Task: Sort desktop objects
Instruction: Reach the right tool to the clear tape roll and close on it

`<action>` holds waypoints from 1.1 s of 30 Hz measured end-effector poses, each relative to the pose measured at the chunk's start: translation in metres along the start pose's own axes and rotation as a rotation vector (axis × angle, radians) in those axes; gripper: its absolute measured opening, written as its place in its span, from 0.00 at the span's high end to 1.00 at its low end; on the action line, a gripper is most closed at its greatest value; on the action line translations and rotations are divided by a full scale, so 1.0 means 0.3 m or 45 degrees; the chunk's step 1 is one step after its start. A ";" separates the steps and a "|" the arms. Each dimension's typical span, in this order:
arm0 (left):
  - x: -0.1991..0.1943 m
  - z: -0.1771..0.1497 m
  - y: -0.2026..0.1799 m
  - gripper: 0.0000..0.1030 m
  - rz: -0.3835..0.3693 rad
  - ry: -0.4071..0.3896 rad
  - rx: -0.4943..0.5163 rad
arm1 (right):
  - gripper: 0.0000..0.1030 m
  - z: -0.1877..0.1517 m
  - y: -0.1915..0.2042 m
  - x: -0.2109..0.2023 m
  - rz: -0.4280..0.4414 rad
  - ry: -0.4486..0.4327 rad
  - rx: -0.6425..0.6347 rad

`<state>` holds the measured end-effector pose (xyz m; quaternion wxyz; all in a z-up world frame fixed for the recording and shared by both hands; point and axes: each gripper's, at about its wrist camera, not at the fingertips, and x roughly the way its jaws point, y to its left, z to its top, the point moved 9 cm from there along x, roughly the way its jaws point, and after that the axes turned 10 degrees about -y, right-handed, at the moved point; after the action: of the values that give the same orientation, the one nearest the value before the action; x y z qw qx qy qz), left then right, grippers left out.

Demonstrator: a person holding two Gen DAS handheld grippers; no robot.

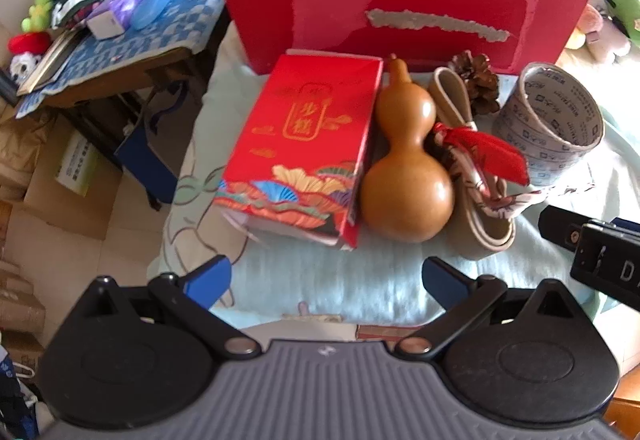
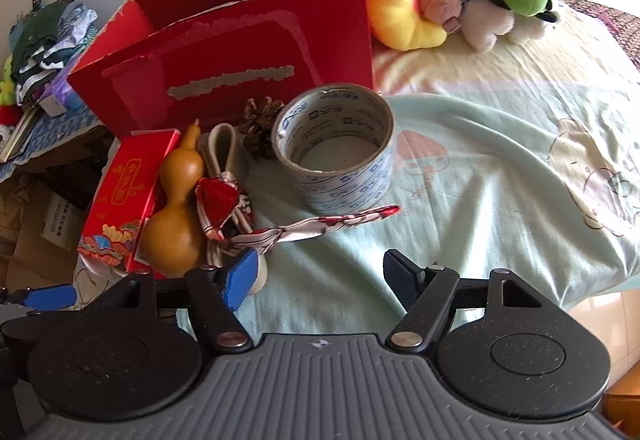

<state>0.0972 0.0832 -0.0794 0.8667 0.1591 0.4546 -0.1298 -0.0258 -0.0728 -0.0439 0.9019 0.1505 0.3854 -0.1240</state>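
Both grippers hover over a pale green bedsheet (image 2: 460,144), jaws spread wide and empty: left gripper (image 1: 326,278), right gripper (image 2: 320,278). Just beyond lie a red carton (image 1: 304,144), a gourd (image 1: 404,168) touching it, a red tassel (image 1: 480,148) and a patterned ribbon (image 2: 320,226). A tape roll (image 2: 340,148) stands beside a pinecone (image 2: 258,124). Farthest stands an open red box (image 2: 240,52).

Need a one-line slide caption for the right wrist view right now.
Open right gripper hovers over the bedsheet facing tape roll, gourd and red box.
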 end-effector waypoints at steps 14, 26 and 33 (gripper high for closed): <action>0.006 0.084 -0.023 0.01 -0.072 -0.075 0.062 | 0.29 0.056 -0.009 -0.009 -0.035 -0.038 0.015; -0.061 0.247 -0.209 0.26 -0.398 -0.160 0.071 | 0.41 0.228 -0.134 0.024 -0.075 -0.136 0.005; -0.001 0.316 -0.325 0.44 -0.445 -0.123 0.001 | 0.56 0.262 -0.179 0.099 0.112 -0.049 -0.001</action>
<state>0.1319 -0.0434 -0.0437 0.8517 0.0716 0.4330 -0.2861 0.0276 -0.1544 -0.0233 0.9137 0.1647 0.3611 -0.0869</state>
